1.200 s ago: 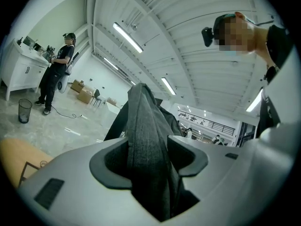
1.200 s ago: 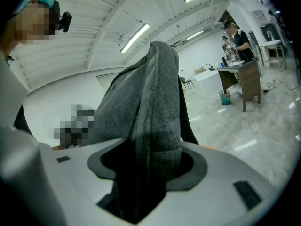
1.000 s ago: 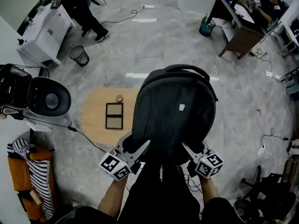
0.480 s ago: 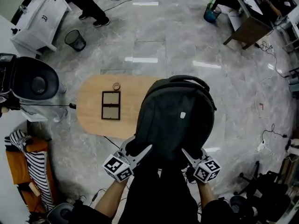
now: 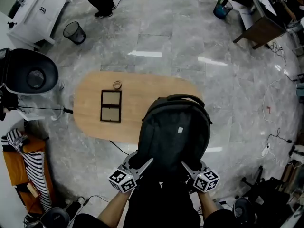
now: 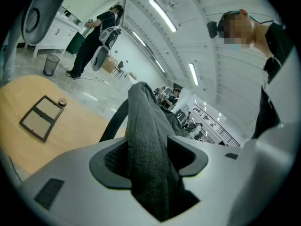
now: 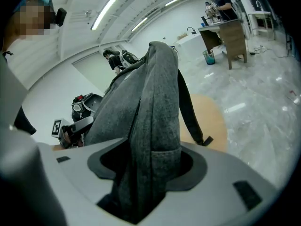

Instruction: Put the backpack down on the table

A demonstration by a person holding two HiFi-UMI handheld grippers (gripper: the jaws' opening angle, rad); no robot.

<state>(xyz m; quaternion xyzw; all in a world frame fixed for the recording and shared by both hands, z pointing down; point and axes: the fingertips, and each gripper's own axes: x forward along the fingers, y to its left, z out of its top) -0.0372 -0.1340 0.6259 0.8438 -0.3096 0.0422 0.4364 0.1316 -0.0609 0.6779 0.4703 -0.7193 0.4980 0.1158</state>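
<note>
- The person's two forearms reach forward at the bottom of the head view, each hand holding a grey two-jaw gripper with a marker cube.
- The left gripper (image 5: 142, 159) (image 6: 148, 159) has its jaws set fairly wide apart and clamped on a thick fold of the dark grey fabric backpack (image 5: 175, 132) (image 6: 141, 121); the cloth fills the gap between the pads.
- The right gripper (image 5: 191, 165) (image 7: 150, 166) grips the same way, jaws wide and pressed on a bunched fold of the bag's other side (image 7: 155, 88).
- The backpack stands upright between the two grippers, its top carry handle pointing away from the person and a black strap hanging down one side.
- It sits over the near right end of the oval light wooden table (image 5: 142, 94); whether its base touches the tabletop cannot be told.
- Further left on the table lies a flat black rectangular two-pane frame (image 5: 110, 112) (image 6: 41, 117), well apart from the bag.
- Just beyond the frame is a small round ring-shaped object (image 5: 117, 85) (image 6: 62, 101).
- Around the table is a glossy grey marble floor (image 5: 156, 42).
- Far off stand a black mesh wastebasket (image 5: 75, 31), a white cabinet (image 5: 38, 11) and a brown wooden desk (image 5: 259, 27).
</note>
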